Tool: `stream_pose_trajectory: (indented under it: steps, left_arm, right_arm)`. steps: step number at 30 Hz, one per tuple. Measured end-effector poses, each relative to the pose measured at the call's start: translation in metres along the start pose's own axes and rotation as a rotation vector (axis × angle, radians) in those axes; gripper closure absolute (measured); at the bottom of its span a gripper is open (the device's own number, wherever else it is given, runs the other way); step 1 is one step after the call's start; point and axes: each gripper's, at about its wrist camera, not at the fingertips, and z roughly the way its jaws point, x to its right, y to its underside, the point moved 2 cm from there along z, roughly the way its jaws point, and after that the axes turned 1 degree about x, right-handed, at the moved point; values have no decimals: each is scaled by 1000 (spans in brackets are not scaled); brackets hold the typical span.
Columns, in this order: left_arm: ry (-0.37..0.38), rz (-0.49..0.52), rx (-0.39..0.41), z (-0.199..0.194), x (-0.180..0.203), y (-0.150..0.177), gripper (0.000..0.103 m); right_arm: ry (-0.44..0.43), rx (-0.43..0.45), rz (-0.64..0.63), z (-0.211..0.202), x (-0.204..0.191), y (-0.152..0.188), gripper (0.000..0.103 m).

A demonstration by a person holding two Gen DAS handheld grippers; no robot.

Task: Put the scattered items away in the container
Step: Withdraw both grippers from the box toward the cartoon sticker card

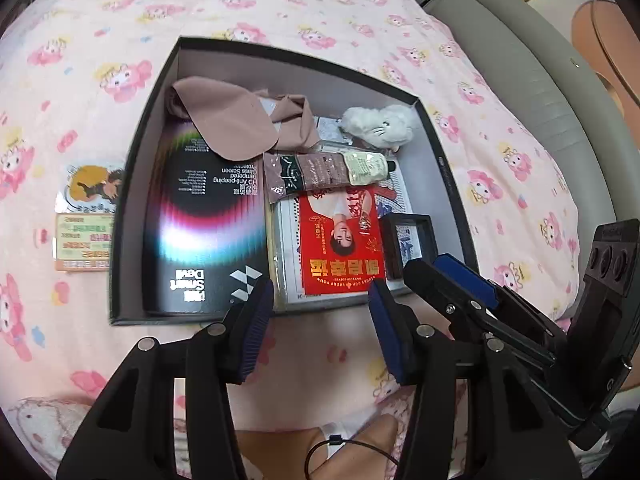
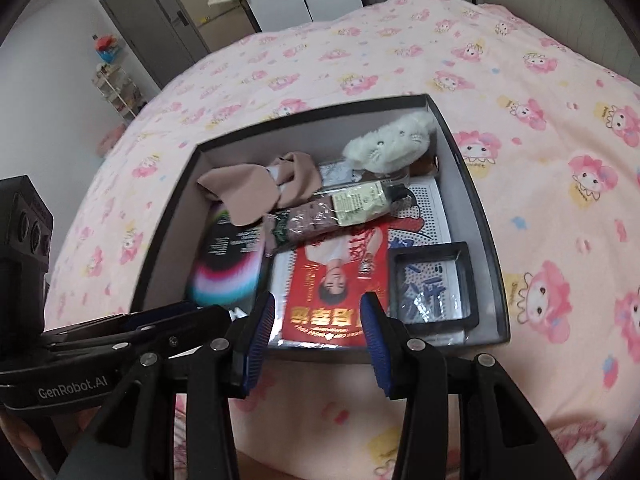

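Pink cartoon-print bedding is carrying a dark box already holding most items. Two cards are lying outside its left wall, nearer the left gripper. Both it and the right gripper are hovering with jaws apart, holding nothing.
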Motion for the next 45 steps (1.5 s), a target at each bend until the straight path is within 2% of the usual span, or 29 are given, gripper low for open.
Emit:
stream_pose_trajectory:
  steps: [6, 15, 26, 34, 41, 45]
  left_arm:
    - [32, 12, 22, -19, -1, 8, 53]
    - [34, 31, 61, -41, -6, 21, 53]
    - [56, 17, 111, -68, -21, 30, 52]
    - [66, -15, 132, -81, -48, 34, 52]
    - [56, -70, 148, -94, -87, 36, 52]
    - [43, -99, 161, -100, -110, 39, 52]
  right_arm:
    - [-7, 53, -4, -21, -14, 7, 63]
    - [-20, 66, -12, -34, -32, 18, 63]
    - [-115, 67, -11, -42, -54, 25, 63]
    - [-137, 55, -45, -34, -79, 27, 63]
    - [-151, 36, -92, -18, -113, 27, 63]
    - [-189, 1, -102, -3, -134, 28, 63]
